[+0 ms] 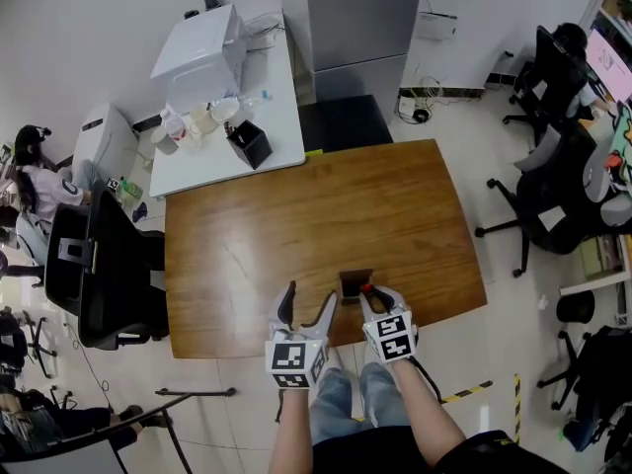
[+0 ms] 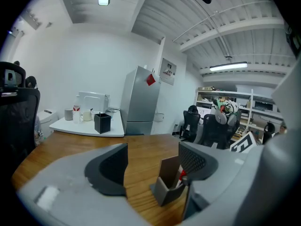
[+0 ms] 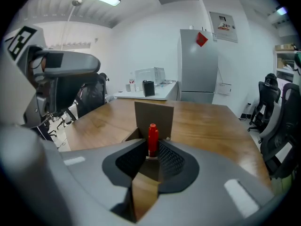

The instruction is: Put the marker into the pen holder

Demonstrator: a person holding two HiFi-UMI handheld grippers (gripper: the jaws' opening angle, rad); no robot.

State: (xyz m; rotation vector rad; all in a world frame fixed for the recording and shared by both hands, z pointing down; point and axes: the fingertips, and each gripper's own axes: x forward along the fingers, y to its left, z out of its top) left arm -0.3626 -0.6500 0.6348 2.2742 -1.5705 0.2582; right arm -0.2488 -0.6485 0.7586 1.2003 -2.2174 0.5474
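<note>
right gripper (image 3: 151, 155), jaws clamped on the red marker (image 3: 153, 136), holds it upright at the mouth of the pen holder (image 3: 154, 113), probably so it can slide straight in; left gripper (image 2: 153, 167), jaws apart and empty, stands clear beside it over the worktop (image 1: 296, 215).

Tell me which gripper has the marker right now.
The right gripper: its jaws are shut on the red marker at the brown pen holder. The left gripper has its jaws apart, gripping nothing.
</note>
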